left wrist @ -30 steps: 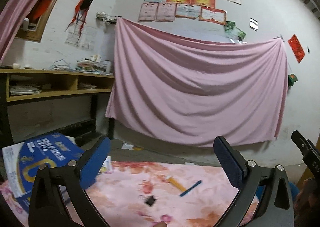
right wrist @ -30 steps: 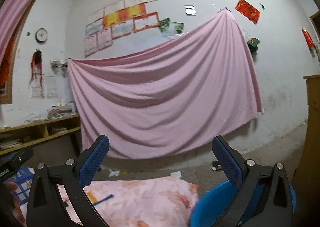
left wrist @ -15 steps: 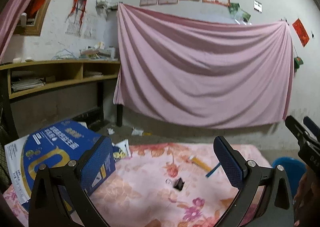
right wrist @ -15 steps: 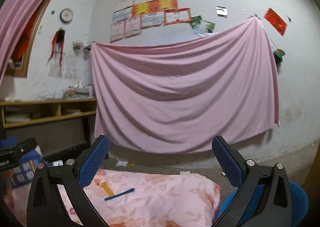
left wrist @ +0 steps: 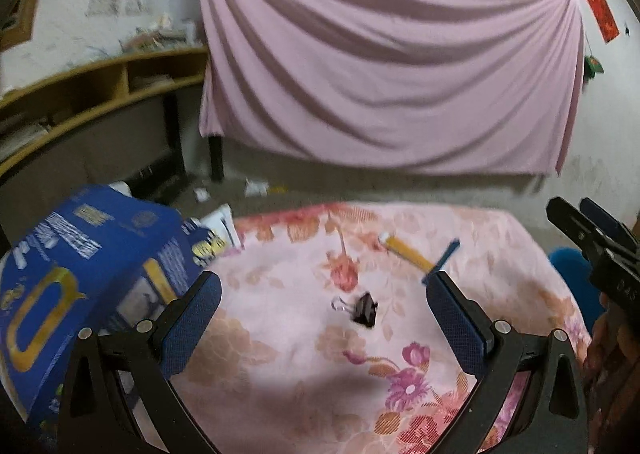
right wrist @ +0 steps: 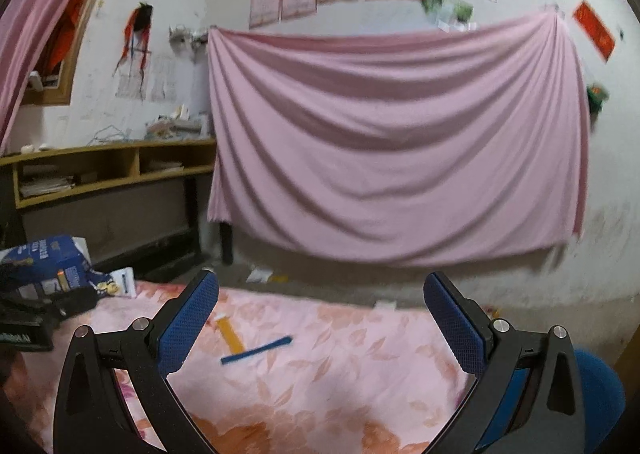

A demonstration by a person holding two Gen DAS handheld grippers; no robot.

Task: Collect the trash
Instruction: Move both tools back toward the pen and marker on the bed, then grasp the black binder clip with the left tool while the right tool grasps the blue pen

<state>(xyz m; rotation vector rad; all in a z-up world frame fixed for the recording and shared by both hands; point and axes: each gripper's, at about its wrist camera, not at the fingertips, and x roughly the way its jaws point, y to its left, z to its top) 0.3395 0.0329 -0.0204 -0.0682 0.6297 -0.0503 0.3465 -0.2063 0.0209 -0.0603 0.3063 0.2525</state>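
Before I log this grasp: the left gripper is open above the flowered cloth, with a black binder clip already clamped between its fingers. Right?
Not quite. The left gripper is open above the flowered cloth, but the black binder clip lies loose on the cloth, unclamped, as the left wrist view shows.

Left gripper [left wrist: 323, 318] spread wide above floral cloth [left wrist: 288, 354].
Binder clip [left wrist: 363, 309] between fingers; yellow strip [left wrist: 408, 253] beyond clip.
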